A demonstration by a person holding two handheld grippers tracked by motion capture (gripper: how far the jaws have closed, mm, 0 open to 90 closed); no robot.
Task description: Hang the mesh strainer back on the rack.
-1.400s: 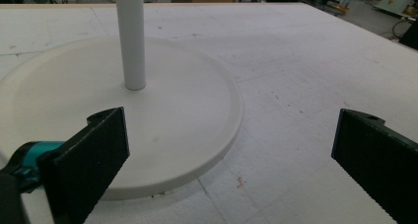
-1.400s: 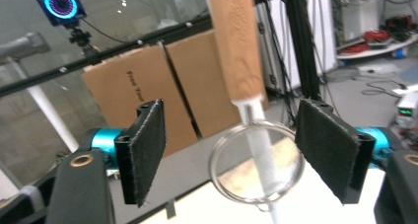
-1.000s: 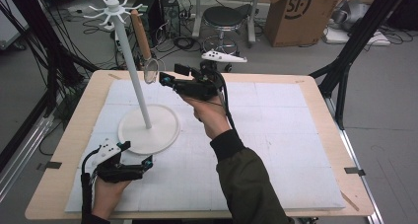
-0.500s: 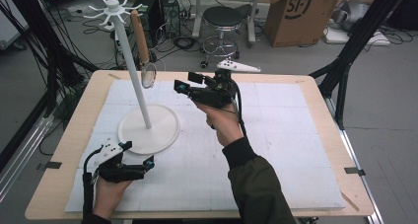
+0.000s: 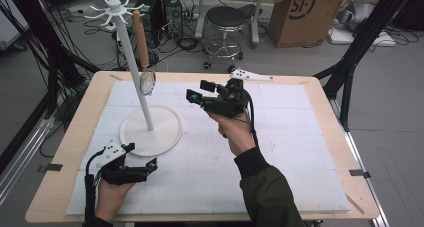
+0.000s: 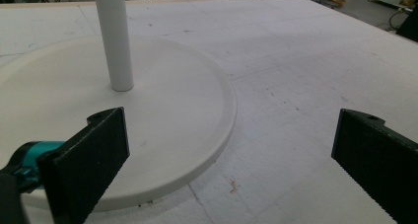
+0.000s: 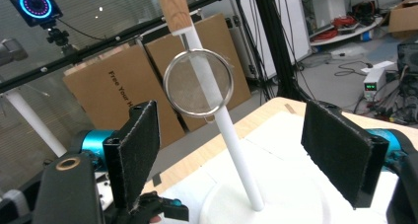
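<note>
A strainer (image 5: 147,82) is hung upright on the white stand (image 5: 150,132). From the right gripper (image 5: 192,95), held above the surface with fingers spread empty, it lies at nine o'clock. The left gripper (image 5: 152,163), also spread, is rested at the stand's six o'clock.

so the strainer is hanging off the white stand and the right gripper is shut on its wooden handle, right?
Not quite. The strainer does hang from the white stand, but the right gripper is open and apart from its wooden handle, holding nothing. The right gripper view shows its jaws spread wide with the strainer beyond them.
</note>
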